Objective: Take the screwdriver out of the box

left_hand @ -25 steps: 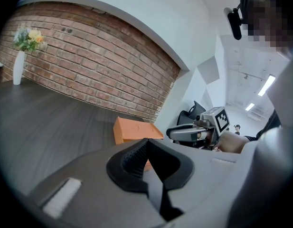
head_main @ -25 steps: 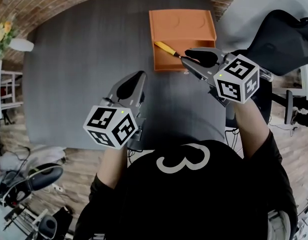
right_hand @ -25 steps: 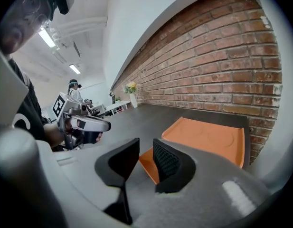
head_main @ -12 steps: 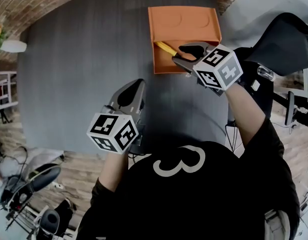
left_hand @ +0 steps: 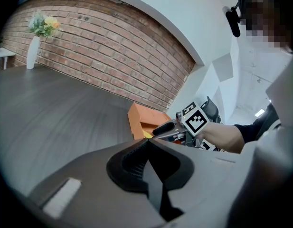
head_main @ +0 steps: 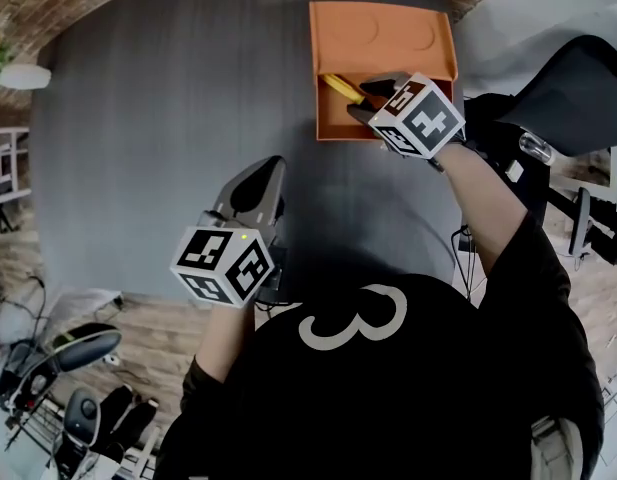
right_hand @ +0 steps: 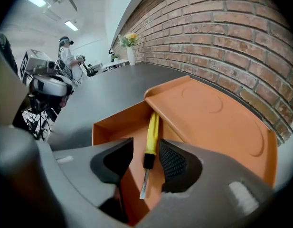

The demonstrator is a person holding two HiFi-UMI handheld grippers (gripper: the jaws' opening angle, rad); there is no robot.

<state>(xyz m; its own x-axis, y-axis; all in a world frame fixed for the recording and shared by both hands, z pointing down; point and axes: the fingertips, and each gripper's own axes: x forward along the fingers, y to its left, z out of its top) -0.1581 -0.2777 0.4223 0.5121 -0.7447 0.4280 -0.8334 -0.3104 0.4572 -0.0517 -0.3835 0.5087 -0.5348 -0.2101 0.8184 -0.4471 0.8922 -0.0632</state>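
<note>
An orange box (head_main: 333, 126) with its lid (head_main: 383, 36) folded back stands on the dark table at the far right. A screwdriver (head_main: 339, 86) with a yellow handle (right_hand: 151, 136) and black collar lies inside, leaning on the box's inner wall (right_hand: 113, 125). My right gripper (right_hand: 146, 156) points down into the box with its jaws opening. The screwdriver lies between the pads (right_hand: 174, 161), which do not press on it. My left gripper (head_main: 265, 173) hovers over the table nearer me, shut and empty. In the left gripper view the box (left_hand: 139, 121) and the right gripper (left_hand: 166, 128) show ahead.
A white vase (head_main: 23, 75) with flowers stands at the table's far left corner. A black office chair (head_main: 573, 78) sits right of the table. A brick wall (left_hand: 103, 56) runs behind the table. A person (right_hand: 68, 56) stands far off.
My right gripper has dropped forward into the box and tipped downward, its jaws spreading around the screwdriver. The left gripper has sunk a little.
</note>
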